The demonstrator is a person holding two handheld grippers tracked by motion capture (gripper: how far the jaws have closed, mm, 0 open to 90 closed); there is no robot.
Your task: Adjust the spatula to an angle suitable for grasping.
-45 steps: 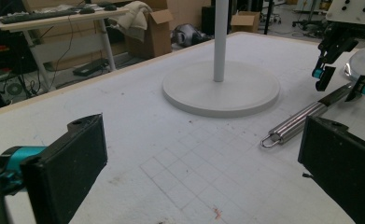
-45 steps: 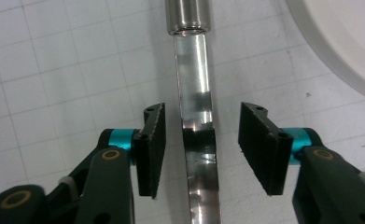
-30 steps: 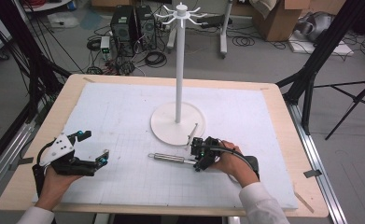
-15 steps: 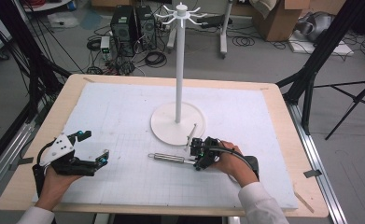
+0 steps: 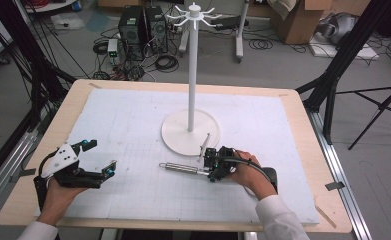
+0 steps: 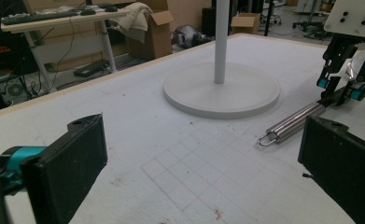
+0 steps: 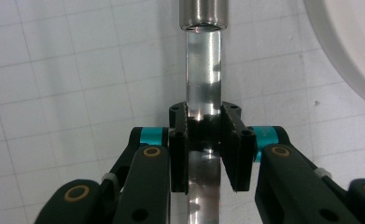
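A steel utensil [image 5: 183, 168] lies on the white gridded mat, its thick handle ending in a wire loop at the left. My right gripper [image 5: 209, 167] sits at the handle's right end, just in front of the white stand's round base [image 5: 175, 132]. In the right gripper view its jaws have just been closing, and the pads of the right gripper [image 7: 205, 140] now press on both sides of the shiny shaft [image 7: 203, 70]. My left gripper [image 5: 102, 155] rests at the mat's front left, open with nothing between its jaws [image 6: 203, 172]. From there the utensil [image 6: 294, 122] lies to the right.
The white stand [image 5: 190, 65] rises from the mat's middle, with hooks around its top. A thin grey strip [image 5: 204, 145] leans on the base rim beside the right gripper. Black tripod legs and cables surround the wooden table [image 5: 303, 130].
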